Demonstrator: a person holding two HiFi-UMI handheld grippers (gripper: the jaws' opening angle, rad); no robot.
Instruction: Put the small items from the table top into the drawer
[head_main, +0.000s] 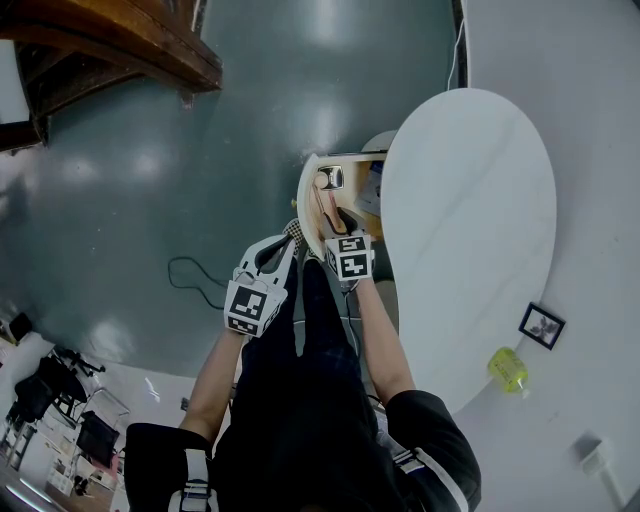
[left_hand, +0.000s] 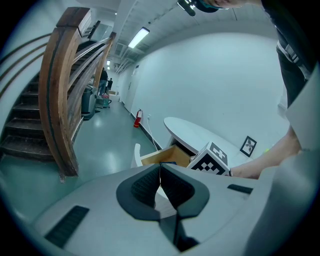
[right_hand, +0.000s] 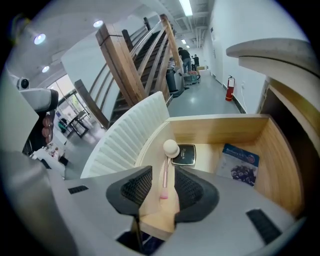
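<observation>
The wooden drawer (right_hand: 220, 127) stands pulled out from under the white oval table (head_main: 470, 200), its fluted white front (right_hand: 130, 135) toward me. My right gripper (right_hand: 164, 172) hangs over the drawer's front rim, open. A pink-handled applicator with a round pale head (right_hand: 171, 147) lies between its pads on the wooden rim, and neither pad presses on it. A black compact (right_hand: 184, 154) and a blue packet (right_hand: 240, 162) lie inside the drawer. My left gripper (left_hand: 160, 167) is shut and empty, held just left of the right gripper (head_main: 338, 218) outside the drawer (head_main: 355, 160).
A small framed picture (head_main: 541, 325) and a yellow item (head_main: 508, 369) sit past the table's far edge by the wall. A wooden staircase (head_main: 100, 40) rises at the left. A cable (head_main: 195, 275) loops on the green floor.
</observation>
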